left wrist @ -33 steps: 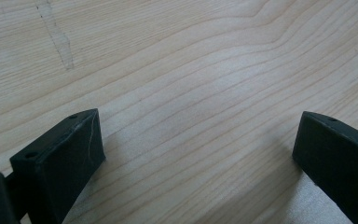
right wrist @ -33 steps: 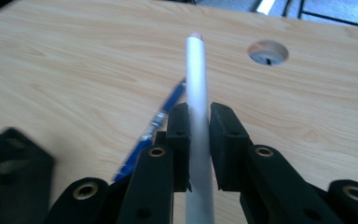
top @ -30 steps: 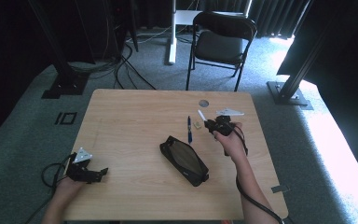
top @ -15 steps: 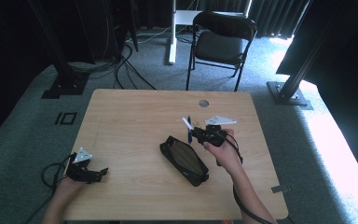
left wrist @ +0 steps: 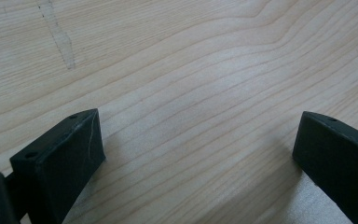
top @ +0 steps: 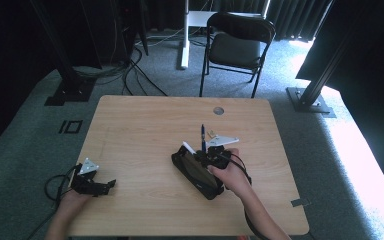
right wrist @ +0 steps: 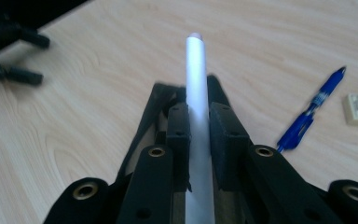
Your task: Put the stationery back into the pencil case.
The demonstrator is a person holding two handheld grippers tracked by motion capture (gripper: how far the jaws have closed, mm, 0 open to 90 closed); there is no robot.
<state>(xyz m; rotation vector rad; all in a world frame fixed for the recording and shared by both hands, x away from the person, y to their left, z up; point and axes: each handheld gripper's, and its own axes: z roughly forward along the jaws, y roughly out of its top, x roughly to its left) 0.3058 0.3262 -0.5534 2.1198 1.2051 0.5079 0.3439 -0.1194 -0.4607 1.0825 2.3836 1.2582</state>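
My right gripper (top: 200, 155) is shut on a white pen (top: 188, 147), which sticks out past the jaws toward the left. In the right gripper view the white pen (right wrist: 196, 88) runs straight between the pads (right wrist: 178, 128) of my right gripper (right wrist: 198, 128), above a black pencil case (right wrist: 152, 106). The pencil case (top: 200, 181) lies slantwise at the table's middle right, under that gripper. A blue pen (top: 202, 134) and a small eraser (top: 213, 134) lie just beyond it. My left gripper (top: 108, 184) rests at the table's near left, open over bare wood (left wrist: 196, 144).
The wooden table (top: 145, 125) has a round cable hole (top: 218, 110) near its far edge. A black folding chair (top: 237, 42) stands behind the table. Cables and stand feet lie on the grey carpet to the far left.
My right gripper has carried the white pen leftward and nearer to the person, from beside the blue pen to over the black case. The left gripper has not moved.
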